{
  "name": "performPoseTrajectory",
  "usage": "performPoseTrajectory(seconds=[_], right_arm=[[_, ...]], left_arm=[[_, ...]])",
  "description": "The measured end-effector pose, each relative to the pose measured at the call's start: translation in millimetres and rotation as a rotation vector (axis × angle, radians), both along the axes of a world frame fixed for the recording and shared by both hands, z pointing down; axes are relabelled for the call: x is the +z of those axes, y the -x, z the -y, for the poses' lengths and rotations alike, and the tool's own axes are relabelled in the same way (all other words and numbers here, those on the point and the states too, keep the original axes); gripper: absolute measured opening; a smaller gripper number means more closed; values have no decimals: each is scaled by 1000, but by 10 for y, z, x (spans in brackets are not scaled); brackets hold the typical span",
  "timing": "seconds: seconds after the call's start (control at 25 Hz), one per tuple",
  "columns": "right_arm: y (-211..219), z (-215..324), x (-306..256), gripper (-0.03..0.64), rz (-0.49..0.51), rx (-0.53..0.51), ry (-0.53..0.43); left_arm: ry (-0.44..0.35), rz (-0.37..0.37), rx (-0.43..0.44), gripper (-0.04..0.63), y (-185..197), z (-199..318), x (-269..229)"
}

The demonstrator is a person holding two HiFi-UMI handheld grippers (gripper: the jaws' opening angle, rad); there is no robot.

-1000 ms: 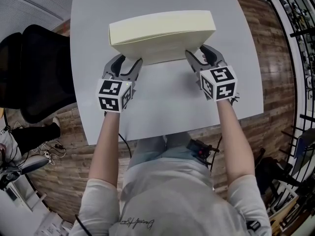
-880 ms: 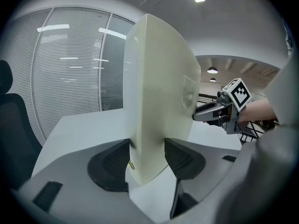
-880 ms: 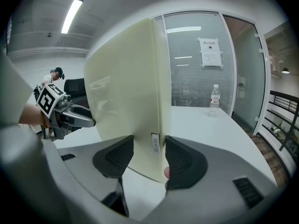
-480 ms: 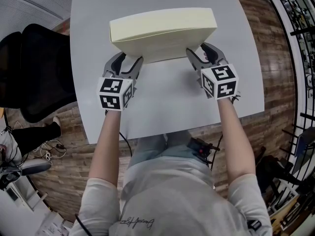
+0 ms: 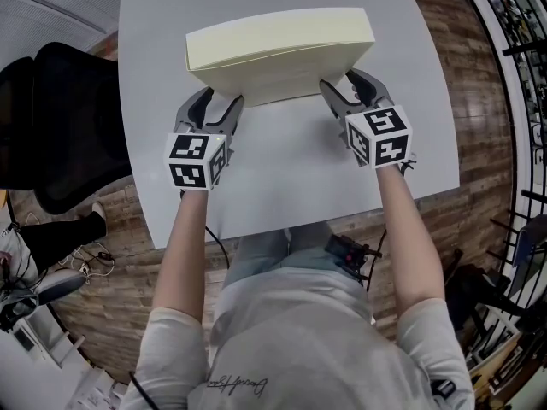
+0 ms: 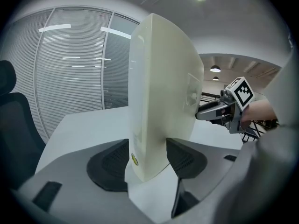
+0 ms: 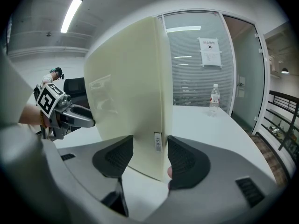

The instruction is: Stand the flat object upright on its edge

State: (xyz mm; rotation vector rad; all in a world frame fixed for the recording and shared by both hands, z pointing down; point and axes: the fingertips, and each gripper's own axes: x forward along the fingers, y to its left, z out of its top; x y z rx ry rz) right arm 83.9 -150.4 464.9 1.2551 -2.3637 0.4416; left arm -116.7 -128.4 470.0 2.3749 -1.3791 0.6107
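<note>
A light grey short-sleeved T-shirt (image 5: pixel 299 348) with a line of small dark script (image 5: pixel 238 386) across its front, worn over pale blue jeans (image 5: pixel 261 259).

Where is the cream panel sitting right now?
Head view: the cream panel stands on its long edge across the white table's far half, its two lower corners between the jaws of the left tongs, now opening, and of the right tongs.

Both my forearms (image 5: pixel 190 246) reach up toward frame centre, my left gripper (image 5: pixel 216 106) opening its jaws around the flat object (image 5: pixel 282 37) while my right gripper (image 5: pixel 346 88) clamps its other end.
</note>
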Motion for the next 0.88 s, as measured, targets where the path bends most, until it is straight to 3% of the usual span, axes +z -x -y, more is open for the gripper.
performPoseTrajectory(seconds=[0.88], right_arm=[[-104, -252, -115, 232, -2, 10, -13]], left_arm=[[6, -50, 11, 267, -29, -253, -73]])
